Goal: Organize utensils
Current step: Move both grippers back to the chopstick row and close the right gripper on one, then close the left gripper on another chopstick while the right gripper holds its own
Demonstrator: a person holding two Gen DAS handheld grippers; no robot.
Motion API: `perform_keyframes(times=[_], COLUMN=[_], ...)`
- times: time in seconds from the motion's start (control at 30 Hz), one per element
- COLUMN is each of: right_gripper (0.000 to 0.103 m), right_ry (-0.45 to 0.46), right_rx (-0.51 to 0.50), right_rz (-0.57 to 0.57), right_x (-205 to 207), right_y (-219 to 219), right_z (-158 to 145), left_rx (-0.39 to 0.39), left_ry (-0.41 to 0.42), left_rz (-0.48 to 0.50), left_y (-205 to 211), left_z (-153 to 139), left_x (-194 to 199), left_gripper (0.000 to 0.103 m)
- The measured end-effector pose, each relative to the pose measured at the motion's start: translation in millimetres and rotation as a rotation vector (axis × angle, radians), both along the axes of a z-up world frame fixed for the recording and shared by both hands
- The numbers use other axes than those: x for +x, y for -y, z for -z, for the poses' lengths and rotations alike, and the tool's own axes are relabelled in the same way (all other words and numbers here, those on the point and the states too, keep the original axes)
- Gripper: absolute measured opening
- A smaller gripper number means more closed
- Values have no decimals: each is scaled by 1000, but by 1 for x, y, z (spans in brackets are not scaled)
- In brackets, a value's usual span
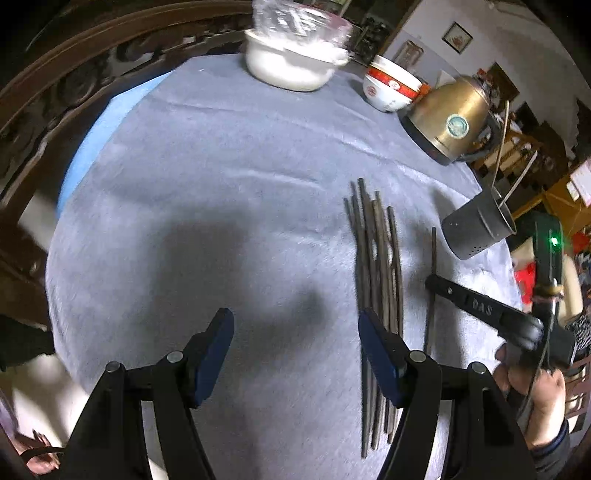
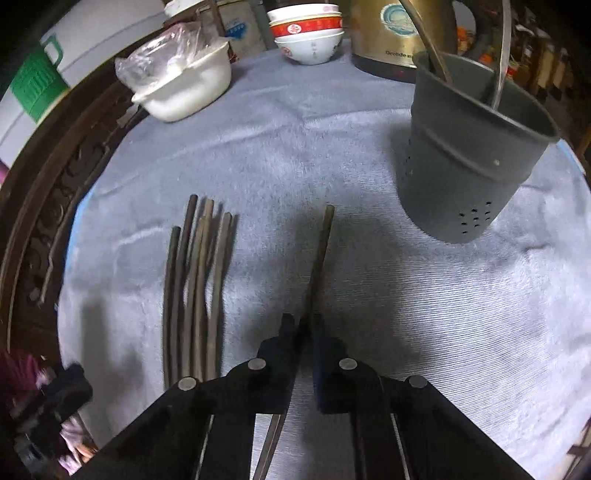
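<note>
Left wrist view: dark slim chopsticks [image 1: 376, 295] lie bundled on the grey-clothed surface [image 1: 221, 184], running lengthwise away from the camera; the left tool [image 1: 295, 354] hovers agape beside them.

Right wrist view: the right tool [image 2: 306, 332] pinches a single chopstick [image 2: 321, 254] pointing toward the grey holder [image 2: 469, 155].

Home dining room, lived-in. Carved dark wood frame [image 1: 74, 66] curving behind bench [image 1: 221, 166], grey cloth covering it. Stacked rice bowls [image 2: 308, 35], gold electric kettle [image 1: 452, 122] and white pot [image 2: 192, 88] under plastic wrap sitting at far edge. Chopsticks [image 2: 199, 288] lying beside grey utensil holder [image 2: 469, 155]. Framed pictures [image 1: 457, 36] hanging on white wall; cluttered shelves showing beyond.
</note>
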State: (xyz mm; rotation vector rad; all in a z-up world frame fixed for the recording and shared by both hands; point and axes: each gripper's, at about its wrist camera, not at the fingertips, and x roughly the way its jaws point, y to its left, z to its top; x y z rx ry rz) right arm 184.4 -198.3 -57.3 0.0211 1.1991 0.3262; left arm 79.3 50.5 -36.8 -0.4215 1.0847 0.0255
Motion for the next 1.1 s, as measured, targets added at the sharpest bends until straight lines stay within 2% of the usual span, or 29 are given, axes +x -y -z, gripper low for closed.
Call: perform_keyframes(times=[0.23,0.33,0.43,0.47,0.63,0.77,0.8,0.83,0.87,0.9,1.1], right_gripper=[9,9,9,9,8,8,8,8,8,8,9], right_ry=[-9,-13,-14,-14,-15,-15,-16,-17,-18,-21,-84], right_rx=[38,73,95,101,129,135,133,129,124,114,2], right_rz=[-20,-23,-30,-32,-43,-52,-56,-62,-69,-80,-201], right_x=[-8,-6,-6,-6,-8,-9,-8,-8,-8,-7,5], right_y=[27,34,36,38,47,48,47,47,47,46,26], right_z=[4,6,7,7,7,8,8,9,8,8,5], left_rx=[-2,-18,2,10,67,77,91,115,122,115,122], left_ry=[-97,-161,-217,-228,-255,-270,-275,-278,-286,-302,-370], left_rz=[29,15,4,2,-3,15,21,24,30,43,181], left_y=[23,28,32,33,40,49,52,54,56,56,61], left_z=[7,15,23,24,24,25,25,25,26,28,31], left_x=[50,69,80,82,88,95,97,99,102,103,109], left_gripper=[69,61,55,50,46,46,43,31,11,8,7])
